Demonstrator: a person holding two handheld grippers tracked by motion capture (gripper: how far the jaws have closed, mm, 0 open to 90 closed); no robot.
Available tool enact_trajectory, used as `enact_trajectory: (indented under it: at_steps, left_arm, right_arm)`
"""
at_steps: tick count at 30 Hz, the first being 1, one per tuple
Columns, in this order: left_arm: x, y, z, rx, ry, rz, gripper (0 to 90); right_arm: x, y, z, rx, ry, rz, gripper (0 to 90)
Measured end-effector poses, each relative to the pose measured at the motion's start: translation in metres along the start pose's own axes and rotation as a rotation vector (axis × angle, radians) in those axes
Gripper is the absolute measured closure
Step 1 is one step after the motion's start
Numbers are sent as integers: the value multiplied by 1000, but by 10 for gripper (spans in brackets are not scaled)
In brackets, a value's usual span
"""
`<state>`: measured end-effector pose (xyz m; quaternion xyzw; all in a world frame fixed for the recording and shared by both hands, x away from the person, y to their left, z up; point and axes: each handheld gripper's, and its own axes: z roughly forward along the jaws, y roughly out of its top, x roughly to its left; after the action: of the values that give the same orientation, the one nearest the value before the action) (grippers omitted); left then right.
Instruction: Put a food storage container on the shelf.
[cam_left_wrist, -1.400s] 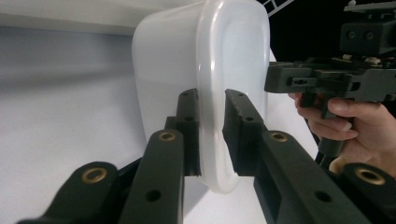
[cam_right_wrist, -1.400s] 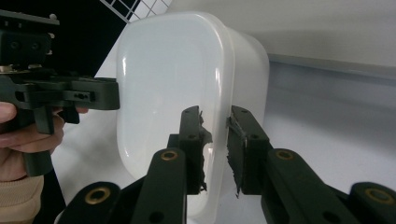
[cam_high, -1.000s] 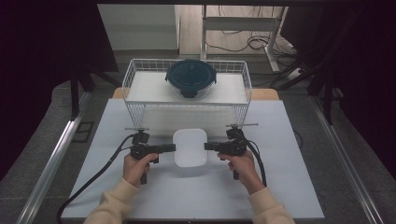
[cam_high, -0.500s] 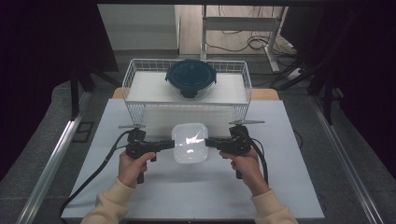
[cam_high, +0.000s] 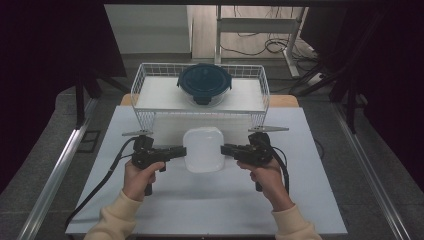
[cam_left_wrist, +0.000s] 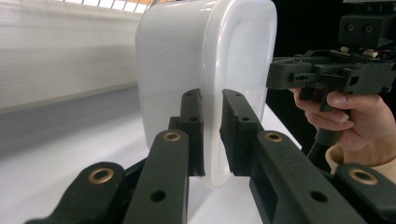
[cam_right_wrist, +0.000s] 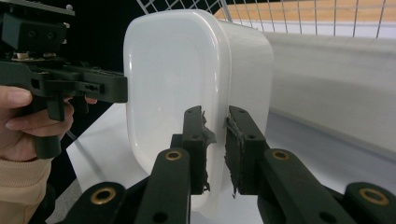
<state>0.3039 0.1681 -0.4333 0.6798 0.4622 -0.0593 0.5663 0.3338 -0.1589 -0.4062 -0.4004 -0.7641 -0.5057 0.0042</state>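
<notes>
White table (cam_high: 310, 200) carries a white wire basket (cam_high: 145, 87) at its far edge; a round container with a dark blue lid (cam_high: 204, 82) sits inside the basket, near the middle. In front of the basket, between the two hands, a white rounded-rectangular container (cam_high: 202, 149) is held off the table surface, just short of the basket's near wall. Left gripper (cam_high: 179, 150) comes in from the left side and is clamped on the container's left rim; in the left gripper view both black jaws press the rim lip from either side, pads (cam_left_wrist: 236, 126) touching plastic. Right gripper (cam_high: 227, 149) comes in from the right and is clamped on the opposite rim; the right gripper view shows its jaws pinching the lip the same way, the pad (cam_right_wrist: 196, 140) rubber frayed at the edge. Both grippers lie roughly level, pointing at each other, container between them. Each is held by a hand in a cream sleeve; black cables trail off toward the table's near edge.
</notes>
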Motion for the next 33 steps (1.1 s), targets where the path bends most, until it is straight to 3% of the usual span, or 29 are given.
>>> enact_trajectory:
  at_steps: [12, 19, 33]
  left_arm:
    - [-11, 19, -9, -14, -10, 33, 801]
    - [-29, 44, -25, -31, -30, 83, 800]
    - [-58, 89, -47, -61, -7, 152, 800]
  right_arm:
    - [8, 14, -11, -35, 19, -22, 782]
    - [26, 37, -29, -70, 21, -65, 782]
    - [49, 81, -49, -114, 31, -95, 787]
